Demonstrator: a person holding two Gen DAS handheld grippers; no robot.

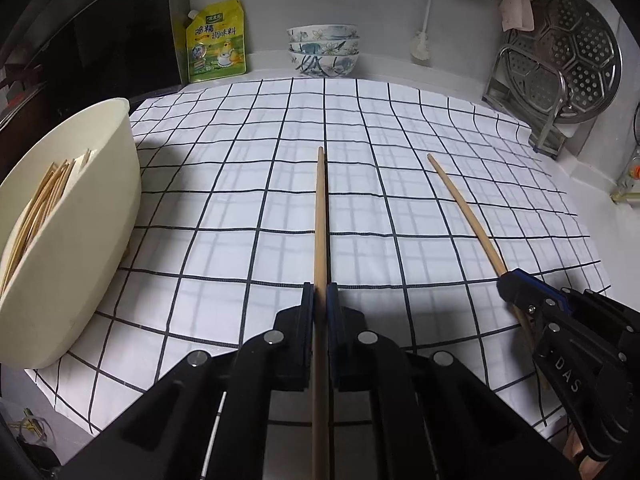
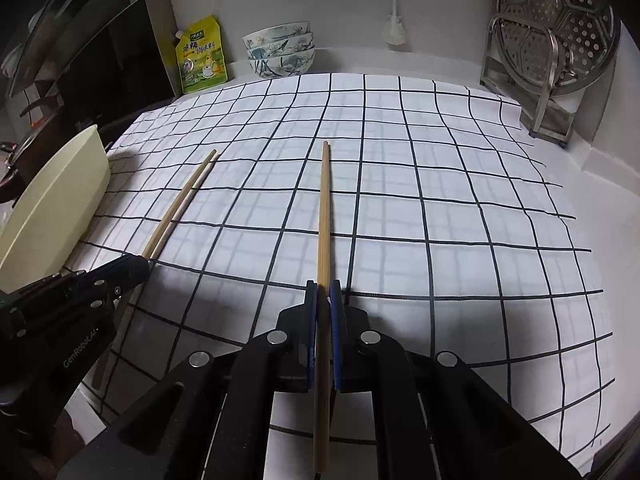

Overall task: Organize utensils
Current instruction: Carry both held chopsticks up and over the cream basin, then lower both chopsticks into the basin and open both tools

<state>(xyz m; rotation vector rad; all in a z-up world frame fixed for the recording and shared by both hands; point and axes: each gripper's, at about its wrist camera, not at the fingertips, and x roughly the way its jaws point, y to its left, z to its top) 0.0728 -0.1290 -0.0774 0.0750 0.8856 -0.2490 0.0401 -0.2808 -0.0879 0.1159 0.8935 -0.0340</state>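
My left gripper (image 1: 319,290) is shut on wooden chopsticks (image 1: 321,216) that point forward above the checked cloth (image 1: 248,184). My right gripper (image 2: 324,288) is shut on another pair of wooden chopsticks (image 2: 325,208), also pointing forward. Each gripper shows in the other's view: the right gripper (image 1: 506,280) with its chopsticks (image 1: 464,208) at the right, the left gripper (image 2: 142,262) with its chopsticks (image 2: 182,200) at the left. A cream bowl (image 1: 92,216) at the left holds several more chopsticks (image 1: 40,204); it also shows in the right wrist view (image 2: 60,200).
At the back stand stacked patterned bowls (image 1: 323,50), a yellow seasoning pouch (image 1: 214,42) and a dish brush (image 1: 422,46). A metal rack with a perforated steamer plate (image 1: 560,60) stands at the back right. A dark stove area (image 1: 80,52) lies left of the cloth.
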